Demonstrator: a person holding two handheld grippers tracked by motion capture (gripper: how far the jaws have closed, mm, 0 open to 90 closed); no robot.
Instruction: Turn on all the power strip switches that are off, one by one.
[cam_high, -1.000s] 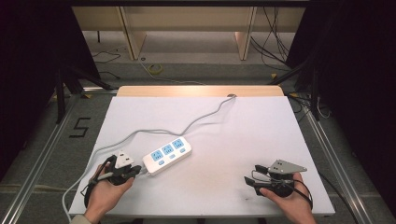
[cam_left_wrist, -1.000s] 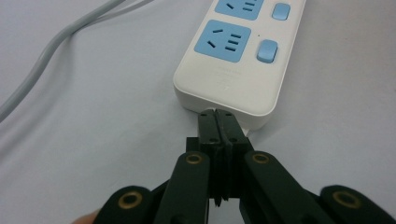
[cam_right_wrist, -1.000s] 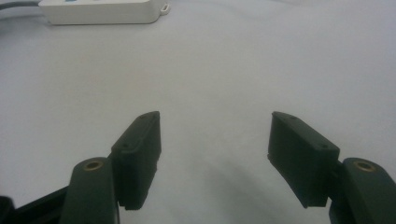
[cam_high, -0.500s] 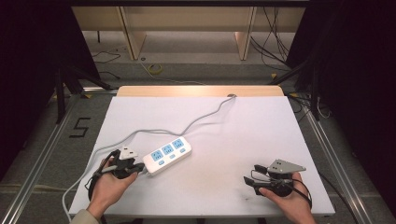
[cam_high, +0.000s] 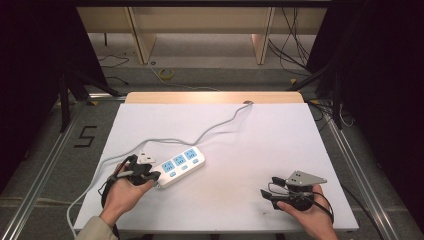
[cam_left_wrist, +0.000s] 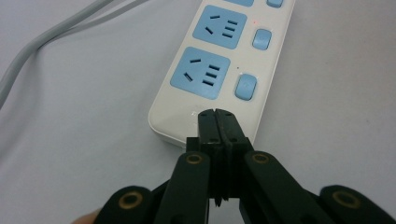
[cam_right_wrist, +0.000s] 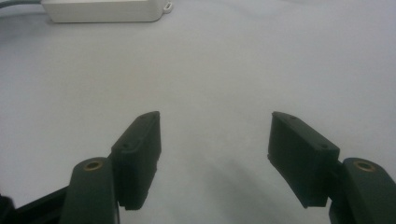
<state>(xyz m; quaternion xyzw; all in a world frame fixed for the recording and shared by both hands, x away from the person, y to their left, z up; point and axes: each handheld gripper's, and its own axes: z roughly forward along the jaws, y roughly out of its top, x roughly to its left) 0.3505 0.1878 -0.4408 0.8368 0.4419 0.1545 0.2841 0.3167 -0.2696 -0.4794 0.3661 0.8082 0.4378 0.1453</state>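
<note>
A white power strip (cam_high: 181, 165) with three blue sockets lies left of the table's middle. Up close, the strip (cam_left_wrist: 224, 60) shows its blue switches beside the sockets. My left gripper (cam_high: 151, 176) is at the strip's near left end. In the left gripper view its jaws (cam_left_wrist: 218, 115) are pressed together with nothing between them, their tips over the strip's blank end. Whether they touch it I cannot tell. My right gripper (cam_high: 266, 194) rests near the front right of the table. Its jaws (cam_right_wrist: 215, 135) are wide apart over bare white table.
A grey cord (cam_high: 220, 125) runs from the strip to the table's far edge, and another length (cam_high: 97, 167) trails off the front left. The strip's end (cam_right_wrist: 105, 11) lies far ahead of the right gripper. The white table top (cam_high: 280, 145) ends at metal rails on both sides.
My left hand has moved forward and to the right, bringing its shut gripper up to the strip's end. The right gripper has stayed in place.
</note>
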